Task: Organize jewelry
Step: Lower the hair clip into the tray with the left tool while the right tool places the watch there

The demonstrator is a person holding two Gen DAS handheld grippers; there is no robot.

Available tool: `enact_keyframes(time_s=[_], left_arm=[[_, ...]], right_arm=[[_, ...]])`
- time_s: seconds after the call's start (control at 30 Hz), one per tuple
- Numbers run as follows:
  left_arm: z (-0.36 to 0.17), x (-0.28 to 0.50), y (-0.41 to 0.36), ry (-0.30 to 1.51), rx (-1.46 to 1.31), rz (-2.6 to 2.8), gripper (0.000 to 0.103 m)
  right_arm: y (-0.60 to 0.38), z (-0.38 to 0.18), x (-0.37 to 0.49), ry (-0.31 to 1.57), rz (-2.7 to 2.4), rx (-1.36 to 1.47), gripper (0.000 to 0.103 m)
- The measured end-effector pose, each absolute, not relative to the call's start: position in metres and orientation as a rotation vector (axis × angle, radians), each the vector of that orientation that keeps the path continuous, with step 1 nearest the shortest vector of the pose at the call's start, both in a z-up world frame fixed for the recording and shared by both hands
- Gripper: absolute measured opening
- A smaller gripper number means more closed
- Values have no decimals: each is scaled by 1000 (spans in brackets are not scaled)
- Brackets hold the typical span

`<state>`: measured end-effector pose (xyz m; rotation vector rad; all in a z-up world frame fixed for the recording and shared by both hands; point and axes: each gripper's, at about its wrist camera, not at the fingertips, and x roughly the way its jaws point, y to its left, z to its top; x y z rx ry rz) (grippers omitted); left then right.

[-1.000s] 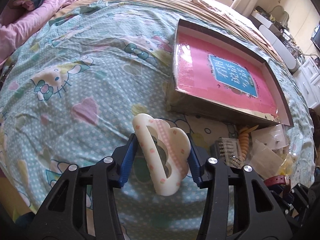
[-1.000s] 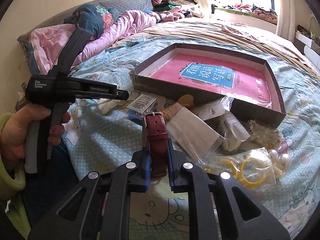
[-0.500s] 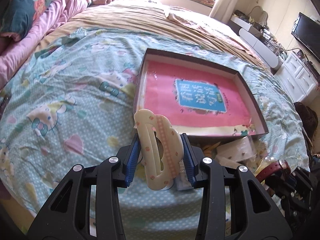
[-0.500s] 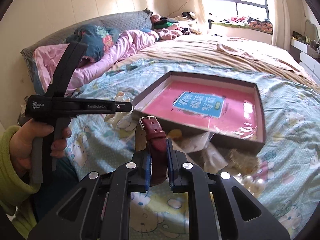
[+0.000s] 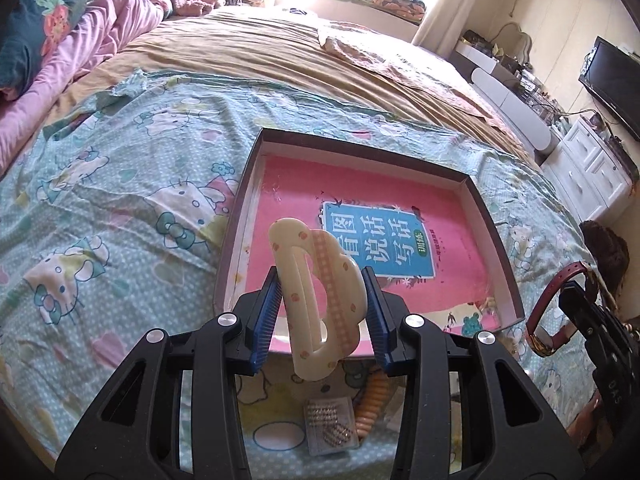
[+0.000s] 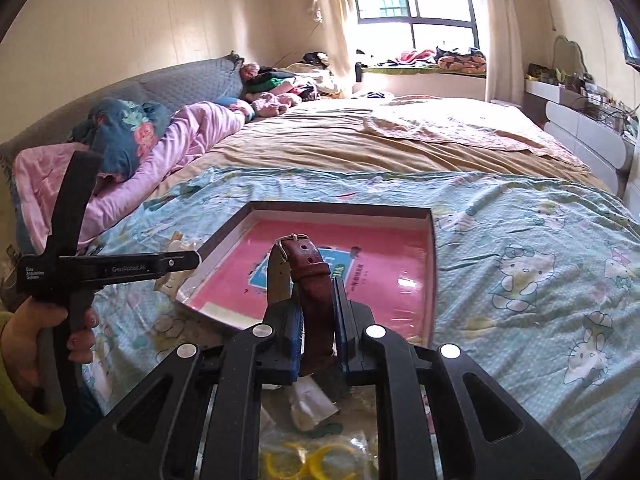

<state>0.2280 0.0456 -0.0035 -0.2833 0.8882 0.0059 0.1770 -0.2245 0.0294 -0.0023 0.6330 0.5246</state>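
My left gripper (image 5: 322, 314) is shut on a cream cloud-shaped hair clip (image 5: 316, 300) with pink dots, held upright above the near edge of a shallow dark box (image 5: 360, 148) lined with a pink booklet. My right gripper (image 6: 316, 332) is shut on a brown leather watch strap (image 6: 312, 284) whose buckle stands up over the same box (image 6: 434, 264). In the left wrist view the watch (image 5: 550, 308) shows at the right, in the other gripper. Below the left gripper lie a clear case of small studs (image 5: 330, 426) and an orange coiled hair tie (image 5: 372, 404).
The box rests on a blue cartoon-print sheet (image 5: 120, 200) over a bed. A bag with yellow rings (image 6: 316, 460) lies under the right gripper. A person's hand (image 6: 36, 340) grips the left tool. Pink bedding (image 6: 160, 148) is piled far left; white drawers (image 5: 592, 168) stand at the right.
Both grippers have risen and moved toward the box, each keeping its hold. The clip and the watch strap now hang over the box's near edge instead of over the loose items.
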Motion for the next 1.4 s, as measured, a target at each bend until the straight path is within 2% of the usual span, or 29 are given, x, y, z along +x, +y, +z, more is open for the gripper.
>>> enact_keyframes(time_s=[0.57, 0.97, 1.0, 1.03, 1.17, 1.2, 1.3, 1.33, 1.37, 1.4], left_arm=[[-45, 266, 46, 948, -220, 28, 32], [-53, 267, 41, 962, -159, 22, 33], [-53, 266, 41, 961, -163, 20, 37], [-52, 264, 42, 956, -168, 16, 46], [-44, 258, 42, 927, -157, 20, 51], [-43, 256, 42, 924, -159, 22, 53], [-37, 251, 46, 908, -181, 22, 61], [-35, 248, 48, 899, -187, 22, 64], [-33, 245, 48, 891, -188, 24, 65], [-30, 243, 50, 881, -189, 29, 68]], right_arm=[[-238, -10, 231, 722, 390, 5, 13], [-226, -34, 241, 803, 378, 1, 13], [-226, -34, 240, 808, 376, 5, 13], [-226, -35, 241, 811, 374, 8, 14], [-226, -35, 239, 816, 372, 8, 16], [-227, -34, 238, 813, 368, 10, 17], [-231, -31, 233, 801, 364, 23, 34], [-233, -29, 231, 792, 359, 25, 45], [-235, -27, 229, 782, 354, 31, 49], [-238, -25, 226, 773, 350, 36, 49]])
